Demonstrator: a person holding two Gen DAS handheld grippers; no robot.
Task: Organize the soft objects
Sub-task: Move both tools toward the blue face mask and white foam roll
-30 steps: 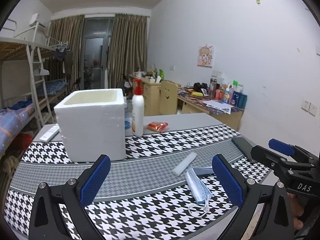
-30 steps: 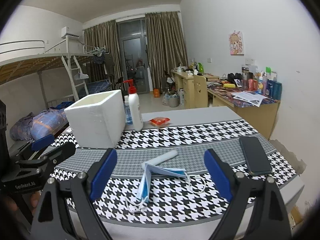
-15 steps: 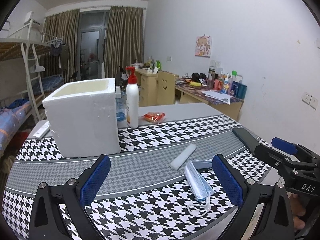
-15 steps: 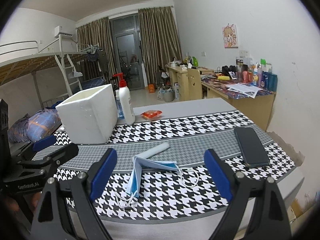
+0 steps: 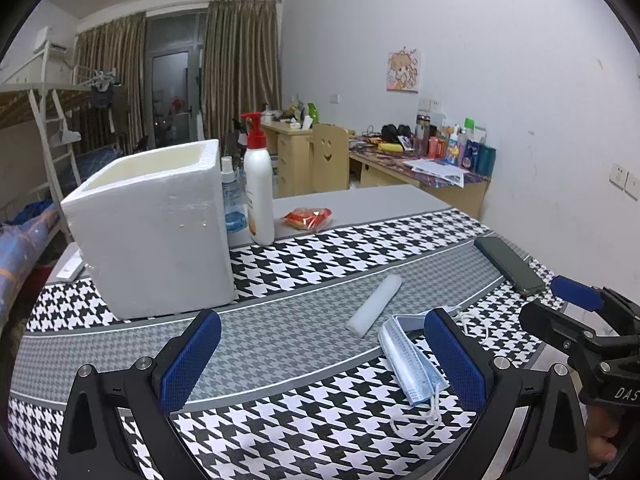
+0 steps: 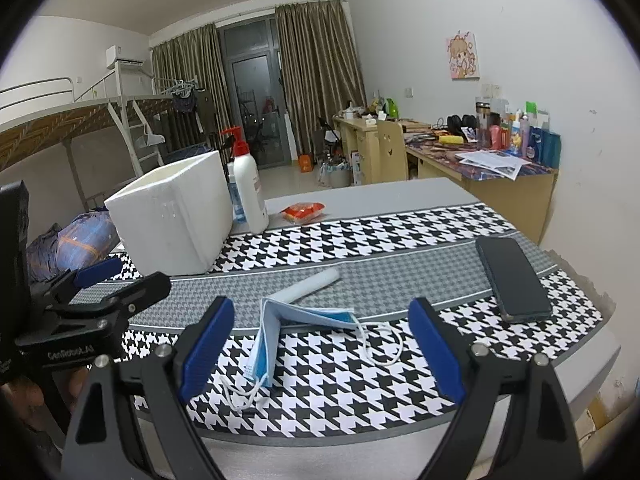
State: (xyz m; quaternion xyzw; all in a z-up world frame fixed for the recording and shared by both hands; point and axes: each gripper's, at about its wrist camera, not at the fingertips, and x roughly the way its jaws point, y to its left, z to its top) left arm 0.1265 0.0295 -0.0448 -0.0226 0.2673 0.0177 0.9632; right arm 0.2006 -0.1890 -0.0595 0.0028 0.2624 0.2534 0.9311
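Foam stick lies flat, slanting away toward table's far right.

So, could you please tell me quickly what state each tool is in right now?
Left tool: open, holding nothing.
Right tool: open, holding nothing.

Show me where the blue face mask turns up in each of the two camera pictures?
Left wrist view: the mask lies low and right of centre, beside the right-hand blue pad.
Right wrist view: the mask lies low at centre, between the two blue pads.
Shared landmark: the white foam roll just behind it.
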